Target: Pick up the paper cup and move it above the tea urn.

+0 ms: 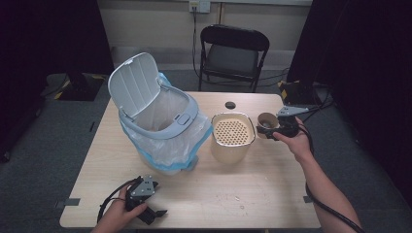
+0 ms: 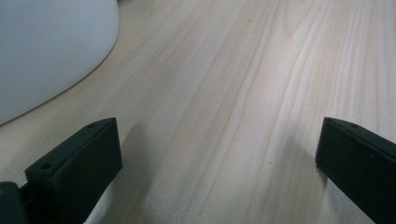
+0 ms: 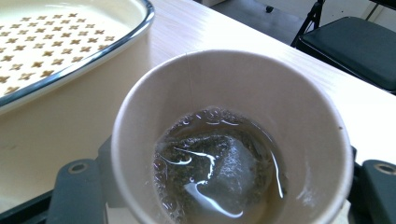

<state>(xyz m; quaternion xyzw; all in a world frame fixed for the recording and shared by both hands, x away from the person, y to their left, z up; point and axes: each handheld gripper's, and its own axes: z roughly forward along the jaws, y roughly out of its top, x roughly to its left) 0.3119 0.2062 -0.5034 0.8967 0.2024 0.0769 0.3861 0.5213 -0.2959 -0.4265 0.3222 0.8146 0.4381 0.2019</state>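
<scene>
A brown paper cup (image 1: 266,121) is held just right of a cream container (image 1: 232,144) topped with a perforated strainer lid (image 1: 231,130). My right gripper (image 1: 266,131) is shut on the cup. In the right gripper view the cup (image 3: 280,102) holds brownish liquid and a soaked tea bag (image 3: 229,168), with my right gripper (image 3: 224,186) clasping both its sides. The container's rim (image 3: 93,51) lies at upper left. My left gripper (image 1: 154,213) rests open near the table's front left edge; its jaws stand wide apart over bare wood, left gripper (image 2: 219,158).
A grey-white bin (image 1: 160,116) with its lid (image 1: 132,83) raised and a plastic liner stands left of centre; its white side (image 2: 46,51) is near the left gripper. A black folding chair (image 1: 233,51) stands beyond the table's far edge. A dark round hole (image 1: 230,105) sits in the tabletop.
</scene>
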